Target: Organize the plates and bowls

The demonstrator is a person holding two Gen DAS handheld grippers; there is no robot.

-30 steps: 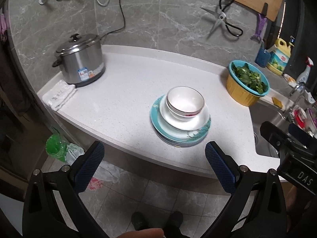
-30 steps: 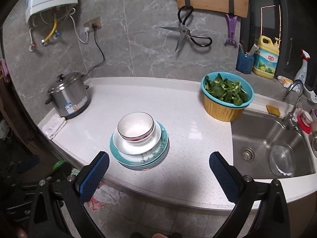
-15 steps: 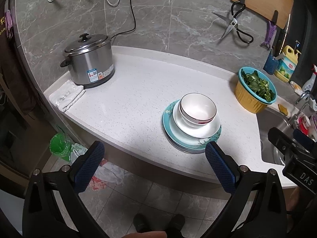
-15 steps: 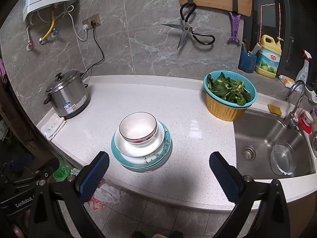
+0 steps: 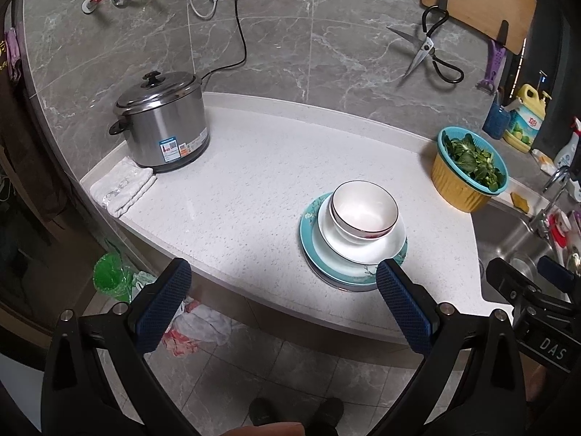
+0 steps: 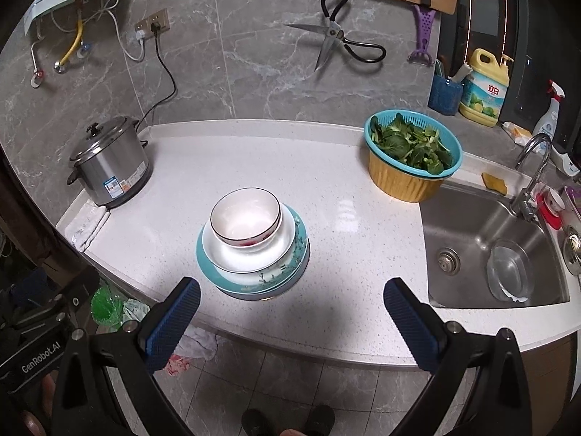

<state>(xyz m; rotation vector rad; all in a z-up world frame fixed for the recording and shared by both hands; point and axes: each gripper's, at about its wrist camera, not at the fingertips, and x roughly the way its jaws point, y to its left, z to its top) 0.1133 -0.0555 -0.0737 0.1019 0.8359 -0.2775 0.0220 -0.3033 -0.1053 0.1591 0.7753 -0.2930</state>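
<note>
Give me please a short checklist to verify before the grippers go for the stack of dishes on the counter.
1. Left gripper open and empty: ok.
2. Right gripper open and empty: ok.
3. Bowl sits on top of the white plate, free to lift first: ok.
4. Teal plate rests fully on the counter, not over the edge: ok.
5. Bare counter beside the stack for setting dishes down: ok; the rice cooker and vegetable basket stand apart from it.
6. Number of plates under the teal one: cannot tell.
</note>
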